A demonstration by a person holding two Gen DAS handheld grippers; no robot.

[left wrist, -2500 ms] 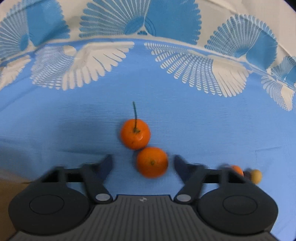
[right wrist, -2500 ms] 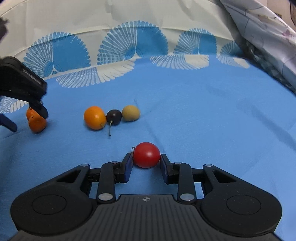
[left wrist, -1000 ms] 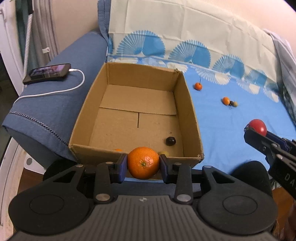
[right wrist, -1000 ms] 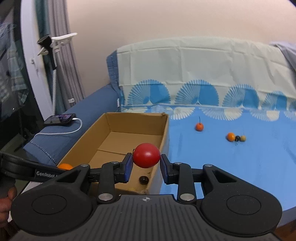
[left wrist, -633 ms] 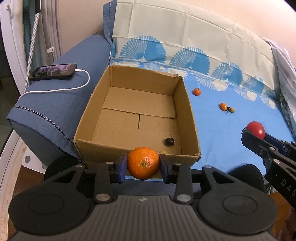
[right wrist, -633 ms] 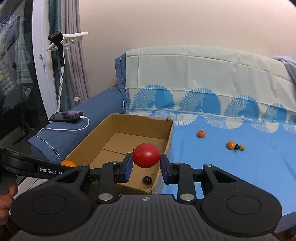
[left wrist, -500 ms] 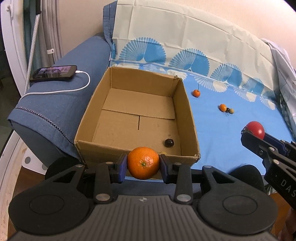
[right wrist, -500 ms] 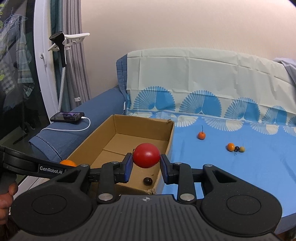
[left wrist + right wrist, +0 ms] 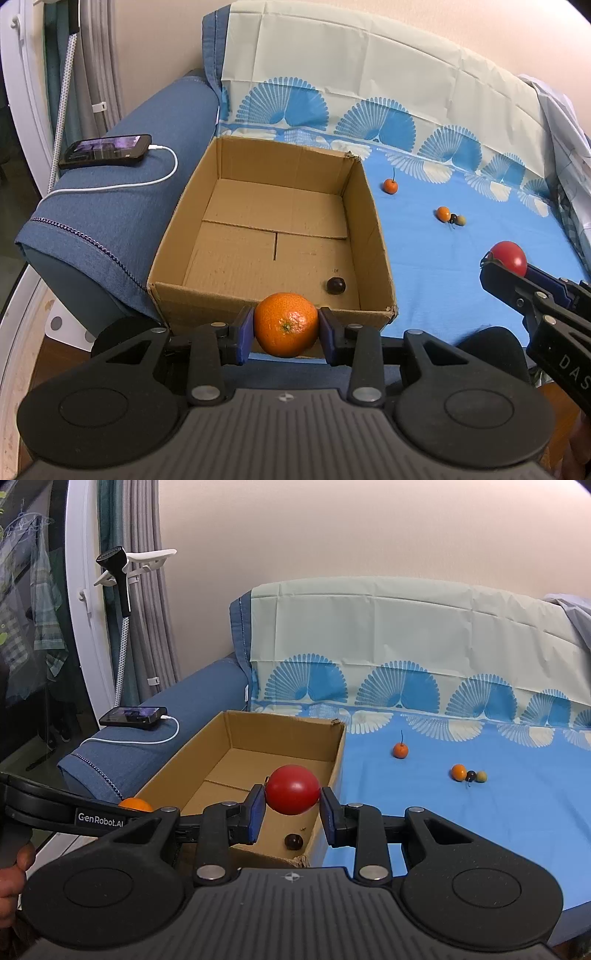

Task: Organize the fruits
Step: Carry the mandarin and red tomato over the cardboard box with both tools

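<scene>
Both grippers are carrying fruit toward the open brown cardboard box (image 9: 373, 236): the left gripper (image 9: 286, 330) is clamping a round orange mandarin (image 9: 286, 325) just short of the near wall, its stem-end dimple facing the camera. The right gripper (image 9: 291, 810) is clamping a smooth red tomato-like fruit (image 9: 292, 789) beside the box's near right corner. Next, I judge, each needs moving past the rim and lowering before opening; both fruits are near-spherical, no real long axis.

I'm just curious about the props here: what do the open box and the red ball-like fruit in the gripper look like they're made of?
The box looks like plain brown corrugated cardboard: matte, folded floor flaps, a frayed corner. The red fruit, held in the right gripper, is smooth with a soft sheen and even colour; it could be a real tomato or a plastic replica, I can't tell.
</scene>
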